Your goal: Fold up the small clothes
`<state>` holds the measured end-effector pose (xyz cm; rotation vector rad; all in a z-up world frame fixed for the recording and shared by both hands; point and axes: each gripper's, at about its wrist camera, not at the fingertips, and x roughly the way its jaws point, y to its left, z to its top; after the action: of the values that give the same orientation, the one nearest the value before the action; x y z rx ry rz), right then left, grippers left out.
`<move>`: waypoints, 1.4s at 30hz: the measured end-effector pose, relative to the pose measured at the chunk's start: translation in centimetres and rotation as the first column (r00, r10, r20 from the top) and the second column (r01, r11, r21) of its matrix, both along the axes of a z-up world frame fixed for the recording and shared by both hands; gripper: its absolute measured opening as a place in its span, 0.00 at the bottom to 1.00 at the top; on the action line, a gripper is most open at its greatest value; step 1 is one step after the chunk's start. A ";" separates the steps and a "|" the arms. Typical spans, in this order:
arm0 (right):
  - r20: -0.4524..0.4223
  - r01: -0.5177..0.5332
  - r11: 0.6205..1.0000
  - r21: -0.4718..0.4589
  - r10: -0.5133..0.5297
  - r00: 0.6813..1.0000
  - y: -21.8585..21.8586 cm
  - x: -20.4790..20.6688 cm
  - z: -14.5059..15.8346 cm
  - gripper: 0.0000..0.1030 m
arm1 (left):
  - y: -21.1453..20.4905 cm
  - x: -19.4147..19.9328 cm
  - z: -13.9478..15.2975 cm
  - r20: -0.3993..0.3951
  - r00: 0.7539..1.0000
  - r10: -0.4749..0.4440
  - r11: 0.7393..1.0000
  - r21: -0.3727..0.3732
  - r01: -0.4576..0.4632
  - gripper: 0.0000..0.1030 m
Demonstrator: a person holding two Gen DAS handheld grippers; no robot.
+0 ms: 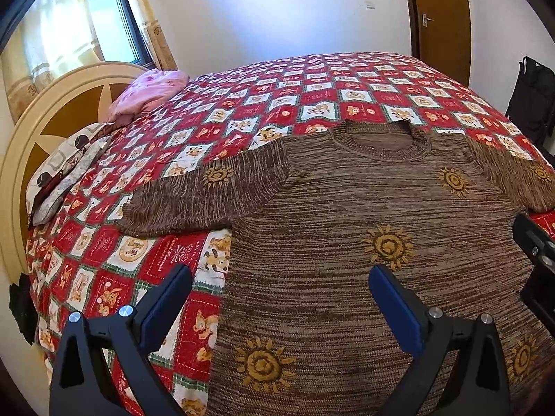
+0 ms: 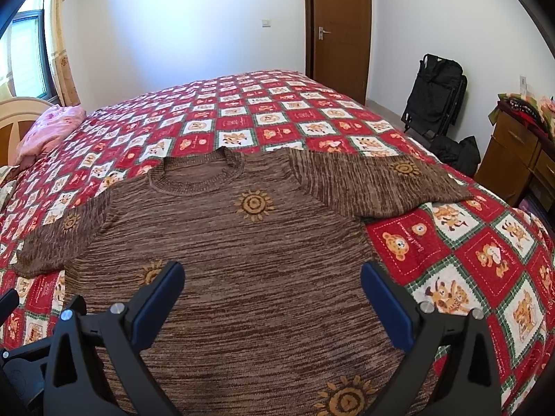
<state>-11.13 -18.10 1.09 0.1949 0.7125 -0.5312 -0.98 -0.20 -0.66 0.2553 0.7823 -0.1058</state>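
A brown knitted sweater (image 1: pixel 347 208) with yellow sun motifs lies flat on the bed, neck hole at the far side, both sleeves spread out sideways. It also shows in the right wrist view (image 2: pixel 242 242). My left gripper (image 1: pixel 279 277) is open and empty, hovering over the sweater's lower left edge. My right gripper (image 2: pixel 272 275) is open and empty, hovering over the sweater's lower right part. The right gripper's body shows at the right edge of the left wrist view (image 1: pixel 536 256).
The bed has a red and white bear-patterned quilt (image 1: pixel 312 90) (image 2: pixel 468 242). A pink cloth (image 1: pixel 149 93) and pillows (image 1: pixel 66 170) lie by the headboard (image 1: pixel 34 131). A wooden dresser (image 2: pixel 517 159) and black bags (image 2: pixel 437 97) stand right of the bed.
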 end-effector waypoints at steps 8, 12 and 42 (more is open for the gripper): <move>0.004 -0.006 1.000 -0.005 0.006 1.000 0.4 -0.2 0.4 1.00 | 0.4 0.1 0.1 -0.013 1.000 0.011 1.000 -0.010 -0.011 0.99; 0.004 -0.012 1.000 -0.004 0.012 1.000 0.5 -0.2 0.5 1.00 | 0.5 0.0 0.2 -0.014 1.000 0.013 1.000 -0.010 -0.013 0.99; 0.126 0.244 0.967 -0.080 -0.233 0.964 -13.1 -3.6 7.4 1.00 | -4.8 5.8 7.8 0.023 0.989 -0.146 0.983 -0.107 0.148 0.99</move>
<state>-14.74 -31.21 8.53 0.2227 0.5517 -0.7763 4.83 -4.97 7.18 0.2102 0.7396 -0.2849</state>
